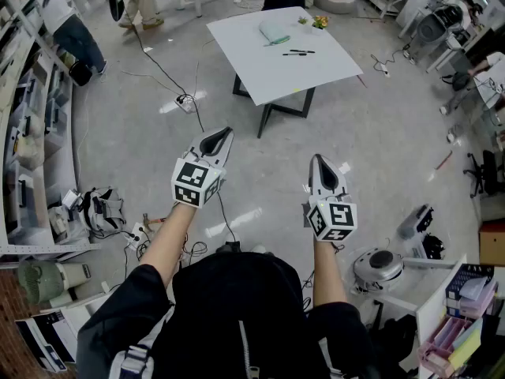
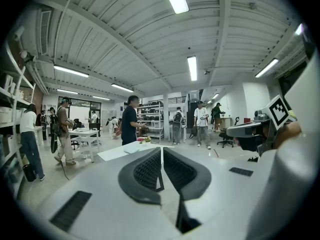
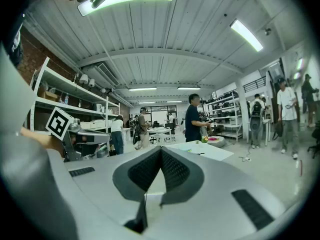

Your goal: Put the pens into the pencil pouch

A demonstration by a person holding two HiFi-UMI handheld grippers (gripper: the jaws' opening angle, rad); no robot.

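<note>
head: steeply down, standing height | gripper views: level, forward | shared: distant table [image 1: 268, 65]

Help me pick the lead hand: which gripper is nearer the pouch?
Left, slightly. The left gripper is farther forward; the right gripper sits behind it. Both are far short of the pouch on the table.

I wear a black short-sleeved top [image 1: 237, 306] with a pale zip [image 1: 245, 346] down its middle. Ahead of that top, my pale grey left gripper [image 1: 223, 133] and right gripper [image 1: 317, 160] carry dark ribbed pads [image 2: 145, 170] and cubes [image 1: 195, 182] of black-and-white square markers.
</note>
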